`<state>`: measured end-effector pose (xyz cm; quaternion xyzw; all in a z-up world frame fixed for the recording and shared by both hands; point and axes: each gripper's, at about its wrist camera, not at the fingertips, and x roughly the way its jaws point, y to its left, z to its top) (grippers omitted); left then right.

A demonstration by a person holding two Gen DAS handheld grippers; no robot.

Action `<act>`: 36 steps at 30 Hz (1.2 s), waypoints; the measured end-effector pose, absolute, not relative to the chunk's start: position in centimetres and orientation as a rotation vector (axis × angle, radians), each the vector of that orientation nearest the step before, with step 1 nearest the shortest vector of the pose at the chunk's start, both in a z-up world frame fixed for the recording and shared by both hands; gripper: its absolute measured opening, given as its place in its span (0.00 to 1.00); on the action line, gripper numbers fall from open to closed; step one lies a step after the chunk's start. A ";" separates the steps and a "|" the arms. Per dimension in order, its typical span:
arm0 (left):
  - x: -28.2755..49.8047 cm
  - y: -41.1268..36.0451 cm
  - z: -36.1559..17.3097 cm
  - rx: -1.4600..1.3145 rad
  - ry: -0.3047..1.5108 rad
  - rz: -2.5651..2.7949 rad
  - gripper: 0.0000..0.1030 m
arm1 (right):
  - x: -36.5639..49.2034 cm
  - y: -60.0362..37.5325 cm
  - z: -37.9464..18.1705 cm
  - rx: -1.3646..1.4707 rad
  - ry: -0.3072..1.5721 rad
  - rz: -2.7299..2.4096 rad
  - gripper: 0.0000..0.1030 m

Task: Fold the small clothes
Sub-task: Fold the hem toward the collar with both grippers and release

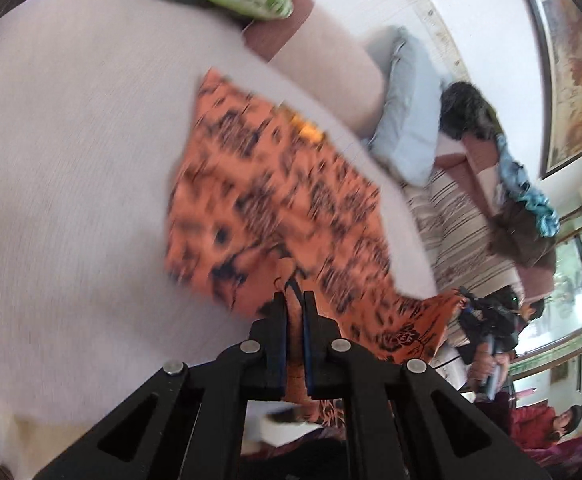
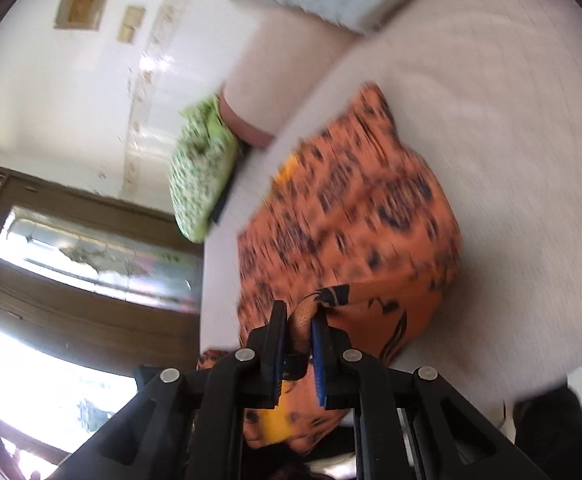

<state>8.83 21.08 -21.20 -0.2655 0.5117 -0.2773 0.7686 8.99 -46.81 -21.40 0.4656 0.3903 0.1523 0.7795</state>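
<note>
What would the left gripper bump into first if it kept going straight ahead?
Most likely the orange cloth with black print. The left gripper already has its jaws shut on an edge of that cloth, and the rest spreads right ahead over the pale pinkish sofa cushion. Blur makes depth uncertain.

A pale pinkish-grey sofa cushion fills most of both views, backed by a white wall. A green patterned pillow and a light blue pillow are seen at the sofa's back. A large framed picture is hung on the wall. Bright daylight is admitted through a dark wood-framed window. A striped cover is spread further along.
</note>
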 end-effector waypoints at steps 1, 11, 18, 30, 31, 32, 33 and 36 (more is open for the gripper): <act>10.2 20.7 -20.8 -0.579 1.104 -0.604 0.06 | 10.5 -47.1 -21.1 0.998 0.826 0.321 0.12; 28.8 18.9 -22.5 -0.589 1.110 -0.467 0.06 | 28.0 -52.4 -23.1 1.012 0.759 0.157 0.12; 36.5 18.4 -29.0 -0.687 1.085 -0.259 0.06 | 37.4 -55.9 -34.5 1.275 0.892 0.013 0.13; 26.9 17.9 -25.8 -0.707 0.806 -0.070 0.25 | 31.3 -60.3 -32.6 1.395 0.550 -0.033 0.83; 26.1 17.2 -25.7 -0.687 0.818 -0.063 0.27 | 31.2 -59.5 -30.8 1.318 0.542 0.007 0.83; 25.2 15.9 -25.8 -0.650 0.845 -0.050 0.34 | 31.5 -58.3 -29.3 1.236 0.575 0.040 0.83; 24.6 14.5 -25.9 -0.603 0.879 -0.036 0.42 | 32.0 -56.6 -27.8 1.146 0.629 0.062 0.83; 24.1 11.1 -27.0 -0.453 0.967 -0.032 0.48 | 34.1 -48.8 -24.6 0.868 0.791 0.140 0.83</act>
